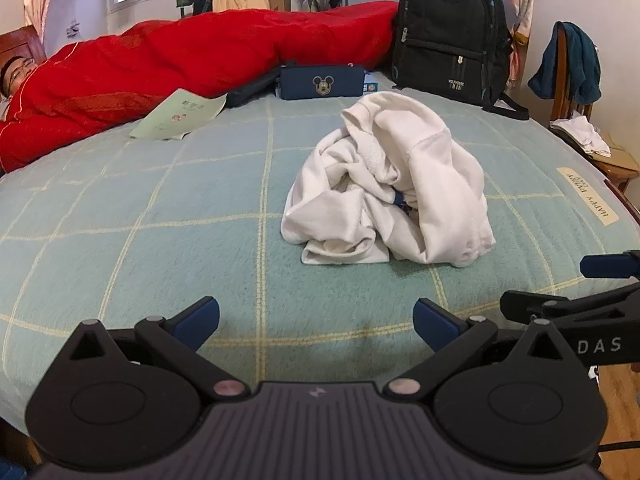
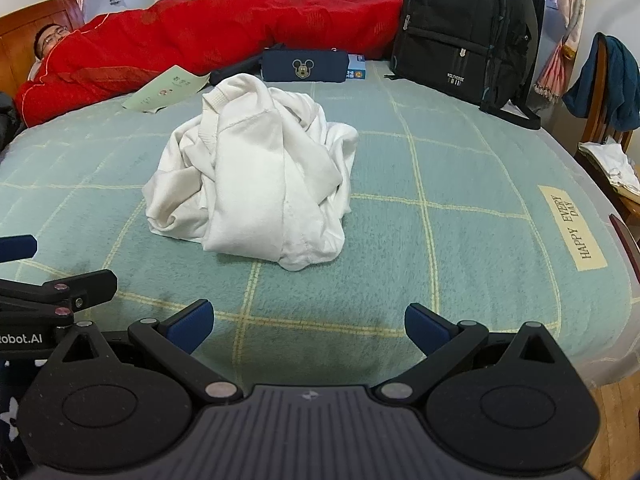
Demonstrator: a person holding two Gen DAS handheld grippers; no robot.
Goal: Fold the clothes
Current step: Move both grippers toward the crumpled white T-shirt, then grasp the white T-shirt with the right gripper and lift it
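Here we hold the left gripper (image 1: pixel 316 326) and right gripper (image 2: pixel 309 328) spread wide, empty, near the crumpled white garment (image 1: pixel 386 184) on the blanket (image 1: pixel 160 220).

Left gripper (image 1: pixel 316 322): fingers spread wide, blue pads (image 1: pixel 198 320) angled inward, nothing between them. Held low and level, pointing forward. Right gripper (image 2: pixel 309 326): same pose, fingers wide apart, blue pads (image 2: pixel 426 330) bare, nothing gripped. Side by side, close together: part of the right gripper's black linkage and one blue fingertip visible at the right edge of the left wrist view, part of the left gripper's at the left edge of the right wrist view.
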